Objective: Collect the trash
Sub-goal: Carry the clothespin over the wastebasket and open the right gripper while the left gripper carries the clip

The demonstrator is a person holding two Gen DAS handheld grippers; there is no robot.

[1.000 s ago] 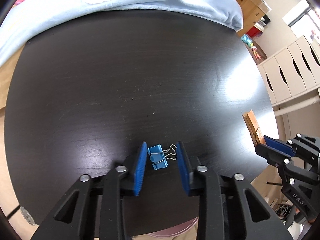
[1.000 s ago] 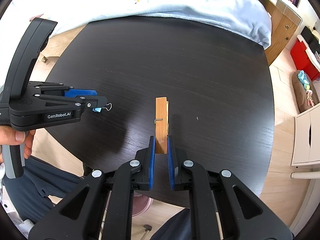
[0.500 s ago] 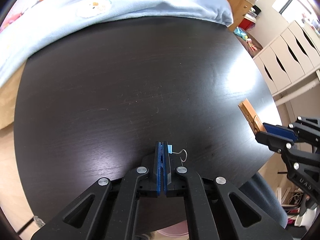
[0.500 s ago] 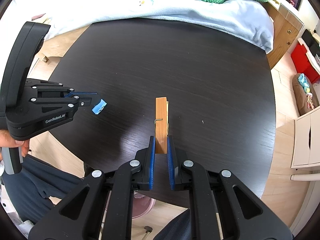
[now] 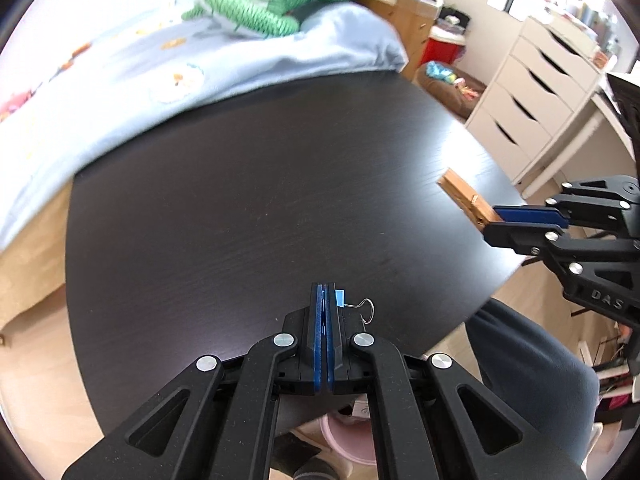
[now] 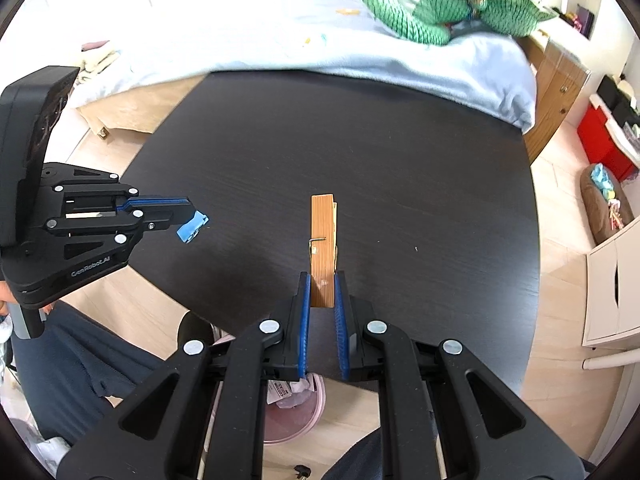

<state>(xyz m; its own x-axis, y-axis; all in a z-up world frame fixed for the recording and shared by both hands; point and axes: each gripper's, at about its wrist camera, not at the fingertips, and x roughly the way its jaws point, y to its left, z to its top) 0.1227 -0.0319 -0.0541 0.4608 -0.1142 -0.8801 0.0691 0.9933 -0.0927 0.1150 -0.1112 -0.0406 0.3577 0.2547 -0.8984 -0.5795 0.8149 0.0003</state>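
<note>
**A:** The left gripper [image 5: 325,300] is clamped tight on the small blue metal binder clip [image 5: 340,297]. Its wire handle sticks out sideways to the right of the pads, and the clip hangs above the near edge of the round dark wooden table [image 5: 240,200].

**B:** And the right gripper [image 6: 322,292] is pinching the near end of the long wooden clothespin [image 6: 323,236]. Its long axis runs straight out along the fingers, toward the table's far edge and the light blue blanket [image 6: 360,40].

**A:** My view only catches a sliver of the clip's blue body.

**B:** The right view shows that body properly, but no wire. It also shows a pink bin [image 6: 292,412] on the floor under the near edge.
</note>
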